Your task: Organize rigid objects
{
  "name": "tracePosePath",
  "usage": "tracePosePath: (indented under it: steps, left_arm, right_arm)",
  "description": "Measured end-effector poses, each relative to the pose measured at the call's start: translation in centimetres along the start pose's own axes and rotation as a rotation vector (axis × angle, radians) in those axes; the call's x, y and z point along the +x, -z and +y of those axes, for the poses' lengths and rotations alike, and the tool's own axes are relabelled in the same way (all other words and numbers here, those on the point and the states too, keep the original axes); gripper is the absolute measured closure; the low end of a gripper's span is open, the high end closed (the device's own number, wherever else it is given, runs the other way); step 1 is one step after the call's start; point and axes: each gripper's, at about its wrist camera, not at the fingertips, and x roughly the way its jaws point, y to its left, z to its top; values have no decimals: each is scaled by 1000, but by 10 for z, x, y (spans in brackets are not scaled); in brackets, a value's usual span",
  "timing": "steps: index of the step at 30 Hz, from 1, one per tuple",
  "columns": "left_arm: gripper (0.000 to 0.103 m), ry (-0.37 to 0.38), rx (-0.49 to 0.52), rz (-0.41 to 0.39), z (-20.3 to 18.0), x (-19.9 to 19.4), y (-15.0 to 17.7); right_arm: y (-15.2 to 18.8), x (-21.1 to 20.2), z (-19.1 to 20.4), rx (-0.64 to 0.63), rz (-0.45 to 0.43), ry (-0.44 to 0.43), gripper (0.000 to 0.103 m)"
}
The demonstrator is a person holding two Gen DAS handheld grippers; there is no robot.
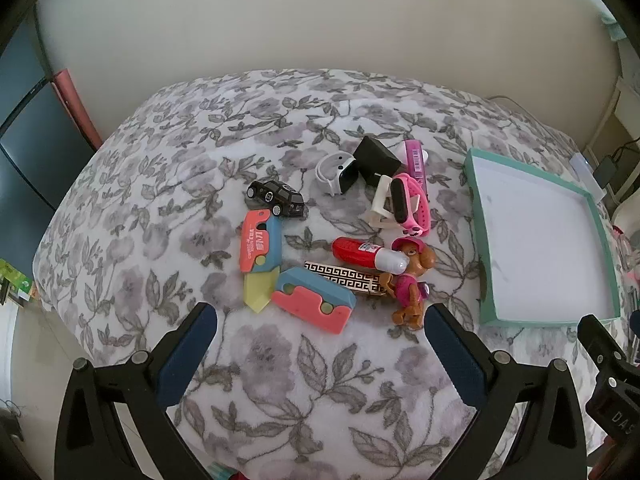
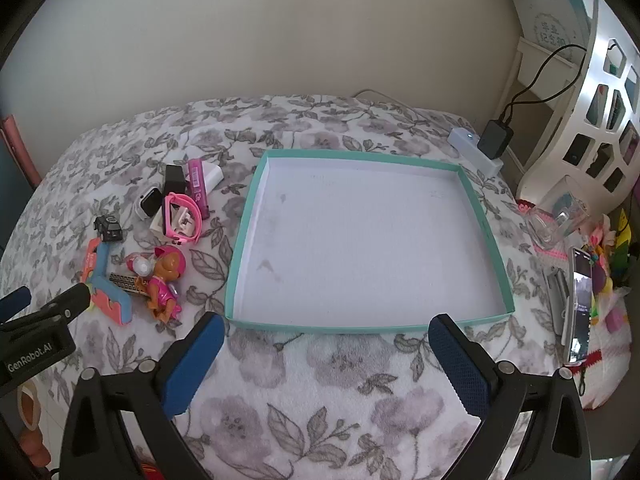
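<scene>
Both grippers hover over a floral blanket [image 1: 280, 380], each with its jaws spread wide and nothing between them. The left gripper [image 1: 320, 320] faces a heap of small things that lies just ahead of its fingertips. Nearest, between the two fingers, is a pink and blue toy cutter [image 1: 314, 300]; a second cutter [image 1: 259, 254] with a yellow blade lies to its left, the two touching at the blade. Ahead of the right finger stands a toy dog [image 1: 410, 286] in pink, leaning on a red tube [image 1: 366, 255] and beside a patterned bar [image 1: 344, 280]. Farther off are a black toy car [image 1: 275, 197], a white watch [image 1: 336, 172], a black block [image 1: 376, 156], a pink watch [image 1: 410, 204] and a purple stick [image 1: 416, 164]. The right gripper [image 2: 326, 328] points at a teal tray [image 2: 248, 248] with a bare white floor, its near rim just beyond the fingertips. The heap lies left of the tray, close to it but apart. A phone [image 2: 580, 304] stands at the blanket's right edge.
</scene>
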Motion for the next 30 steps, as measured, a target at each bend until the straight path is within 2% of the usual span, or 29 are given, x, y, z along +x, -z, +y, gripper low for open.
tracePosePath:
  steps: [30]
  left_arm:
    - [0,-13,-9,15,3,3,1]
  right_arm:
    - [1,3,2,-12,12,11,0]
